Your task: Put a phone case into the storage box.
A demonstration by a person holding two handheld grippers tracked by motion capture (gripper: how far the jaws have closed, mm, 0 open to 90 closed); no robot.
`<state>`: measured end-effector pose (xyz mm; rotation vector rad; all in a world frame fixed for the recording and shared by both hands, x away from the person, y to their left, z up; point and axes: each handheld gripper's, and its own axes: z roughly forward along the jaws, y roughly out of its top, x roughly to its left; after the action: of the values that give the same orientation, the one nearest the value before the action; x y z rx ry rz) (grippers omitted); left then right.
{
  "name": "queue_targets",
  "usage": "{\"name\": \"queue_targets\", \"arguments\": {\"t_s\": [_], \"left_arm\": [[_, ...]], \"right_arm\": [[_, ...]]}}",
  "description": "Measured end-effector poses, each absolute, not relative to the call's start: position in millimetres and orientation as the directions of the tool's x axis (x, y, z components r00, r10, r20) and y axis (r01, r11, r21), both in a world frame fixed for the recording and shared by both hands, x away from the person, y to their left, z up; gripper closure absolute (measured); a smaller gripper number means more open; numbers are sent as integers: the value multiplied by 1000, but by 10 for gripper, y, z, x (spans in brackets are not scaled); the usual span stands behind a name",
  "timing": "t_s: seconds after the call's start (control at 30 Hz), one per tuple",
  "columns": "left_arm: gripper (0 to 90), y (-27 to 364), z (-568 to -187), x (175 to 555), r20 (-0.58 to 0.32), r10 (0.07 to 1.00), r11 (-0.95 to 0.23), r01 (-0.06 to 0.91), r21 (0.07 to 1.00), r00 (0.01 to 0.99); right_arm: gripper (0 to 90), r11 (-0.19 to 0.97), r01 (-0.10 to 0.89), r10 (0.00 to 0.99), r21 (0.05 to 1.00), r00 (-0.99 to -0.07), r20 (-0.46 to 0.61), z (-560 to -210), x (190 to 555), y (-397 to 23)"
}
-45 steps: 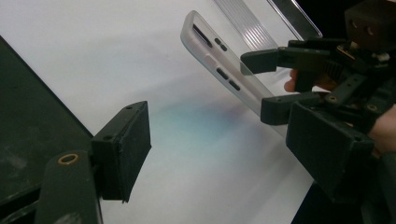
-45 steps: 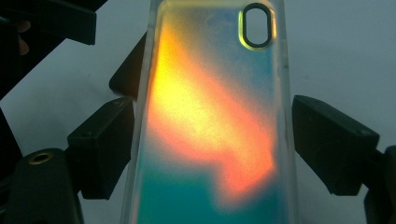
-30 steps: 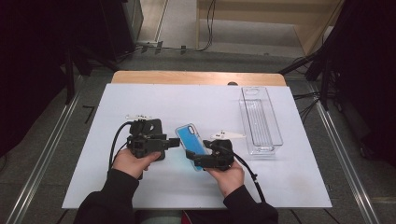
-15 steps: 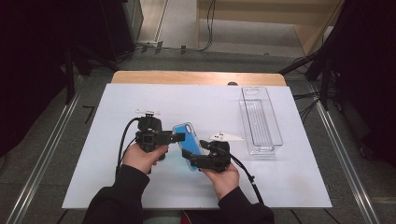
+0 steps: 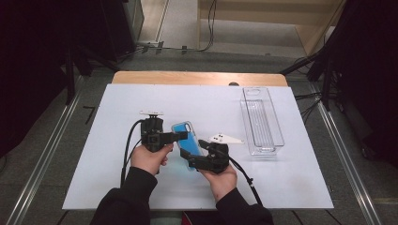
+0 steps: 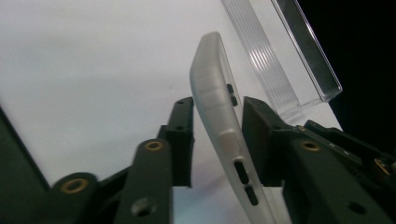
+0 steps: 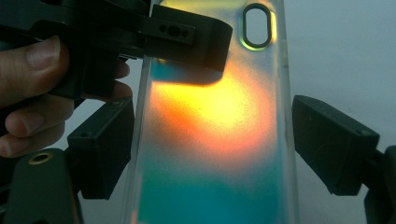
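iridescent phone case (image 5: pixel 187 143) being held up over the white table (image 5: pixel 117 108), between both grippers.
left gripper (image 5: pixel 183 135) has just been closing, jaws squeezing its flat faces; right gripper (image 5: pixel 193 157) is gripping its long edges. clear tray (image 5: pixel 261 119) sitting well apart.

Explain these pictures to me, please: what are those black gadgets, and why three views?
There's no robot: a person holds a two-jaw gripper in each hand. One picture looks down from above the table; the other two come from cameras riding on the grippers, looking along their black jaws. On the white table lies an empty clear tray. The right gripper grips a shimmering blue phone case across its width; the left gripper has just been closing its jaws, with the case's thin edge between them.
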<state>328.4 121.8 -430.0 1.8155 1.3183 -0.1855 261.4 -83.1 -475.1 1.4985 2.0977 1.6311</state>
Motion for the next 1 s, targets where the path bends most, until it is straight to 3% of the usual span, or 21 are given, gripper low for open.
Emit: {"name": "queue_targets", "arguments": {"t_s": [0.2, 0.6, 0.73, 0.8, 1.0], "left_arm": [[814, 1237, -4300, 3281, -586, 691, -37, 831, 555, 423], [850, 1272, -4243, 3264, -634, 644, -19, 837, 546, 429], [864, 1264, -4219, 3254, -638, 631, -32, 836, 547, 441], [864, 1271, -4198, 3245, -640, 626, -35, 836, 548, 446], [861, 1280, -4111, 3224, -591, 644, -52, 799, 600, 486]], "right_arm": [[148, -56, 618, 720, 784, -519, 461, -4760, 2613, -813], [141, -17, 559, 730, 829, -560, 393, -4732, 2594, -796], [94, 37, 554, 705, 832, -604, 371, -4702, 2621, -801], [0, 63, 557, 705, 828, -612, 358, -4671, 2649, -820], [0, 156, 569, 669, 807, -662, 337, -4599, 2735, -886]]}}
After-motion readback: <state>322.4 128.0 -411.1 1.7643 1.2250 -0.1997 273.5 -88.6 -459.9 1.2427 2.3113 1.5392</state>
